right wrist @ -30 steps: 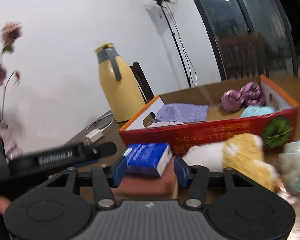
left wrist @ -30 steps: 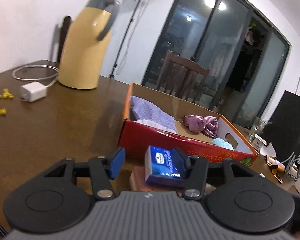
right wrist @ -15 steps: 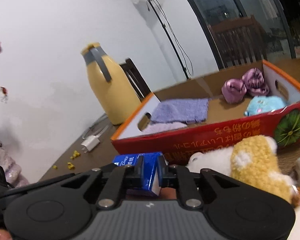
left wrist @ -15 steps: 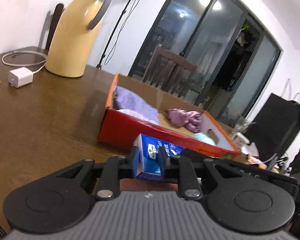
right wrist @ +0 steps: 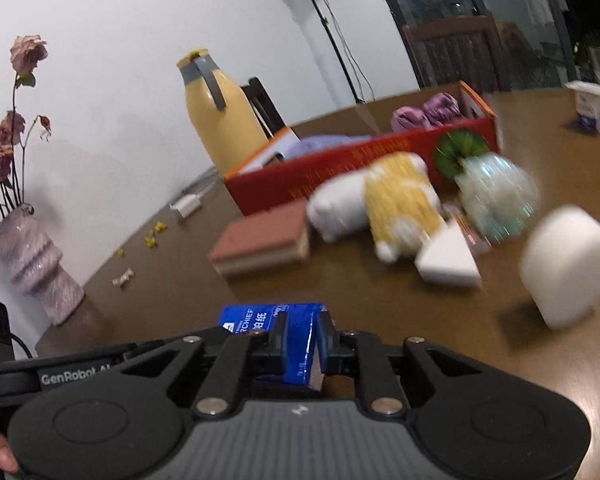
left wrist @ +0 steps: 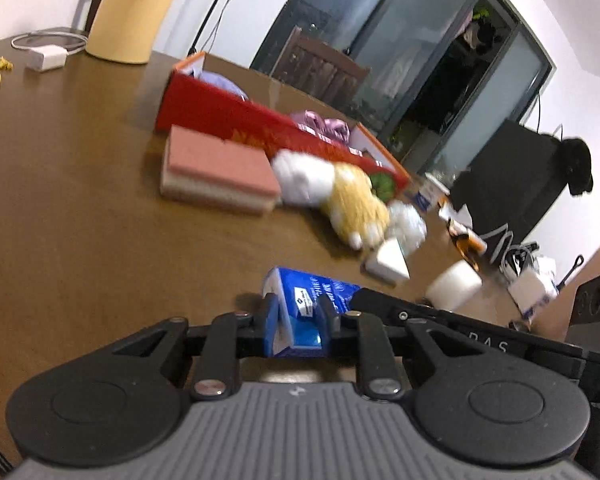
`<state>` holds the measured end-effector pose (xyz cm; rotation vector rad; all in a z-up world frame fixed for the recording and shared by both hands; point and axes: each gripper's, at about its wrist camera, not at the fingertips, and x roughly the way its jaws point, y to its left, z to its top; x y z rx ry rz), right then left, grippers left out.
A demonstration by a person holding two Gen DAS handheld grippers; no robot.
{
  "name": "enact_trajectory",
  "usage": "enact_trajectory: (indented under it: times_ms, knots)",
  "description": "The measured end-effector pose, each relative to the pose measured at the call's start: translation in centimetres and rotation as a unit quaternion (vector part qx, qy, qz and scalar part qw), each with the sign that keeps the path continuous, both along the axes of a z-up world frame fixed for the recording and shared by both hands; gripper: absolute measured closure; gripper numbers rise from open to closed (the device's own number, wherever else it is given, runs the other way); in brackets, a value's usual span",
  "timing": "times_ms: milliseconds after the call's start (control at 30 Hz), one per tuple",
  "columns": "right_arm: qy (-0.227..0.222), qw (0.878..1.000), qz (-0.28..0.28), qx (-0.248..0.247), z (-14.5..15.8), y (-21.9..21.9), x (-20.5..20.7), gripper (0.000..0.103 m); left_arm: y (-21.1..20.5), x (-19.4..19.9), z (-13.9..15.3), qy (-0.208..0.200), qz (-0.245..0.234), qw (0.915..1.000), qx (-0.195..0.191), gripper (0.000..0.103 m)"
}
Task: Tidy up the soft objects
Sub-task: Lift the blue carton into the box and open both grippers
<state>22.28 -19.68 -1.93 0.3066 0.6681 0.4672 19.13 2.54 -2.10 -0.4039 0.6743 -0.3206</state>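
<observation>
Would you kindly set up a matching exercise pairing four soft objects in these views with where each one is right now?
Things:
1. blue tissue pack
2. purple satin cloth
3. pink sponge block
4. white foam wedge

Places:
A. inside the red box
B. on the table just in front of the red box's near left corner
C. clamped between both grippers
D. on the table beside the yellow and white plush toy

Pairs: 1-C, 2-A, 3-B, 4-D
</observation>
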Motion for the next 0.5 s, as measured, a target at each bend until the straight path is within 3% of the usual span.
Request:
enact_trajectory:
  times_ms: [133,400,500]
  knots:
    - [0.004,1.000,-0.006,0.023,-0.7,-1.0,-0.9,0.083,-0.2,-0.2,-0.1,-0.008,-0.004,0.9999,0.014,0.078]
    - [0.003,1.000,-0.001,0.022,-0.7,-0.5,-0.5,0.081,0.2,1.3,-0.5,0.004,-0.021,0.9998,0.000,0.073]
    - [0.000,1.000,-0.005,0.022,-0.6,-0.4,-0.2,0.087,-0.1,1.4,-0.3,-0.005,-0.018,0.9998,0.009,0.075]
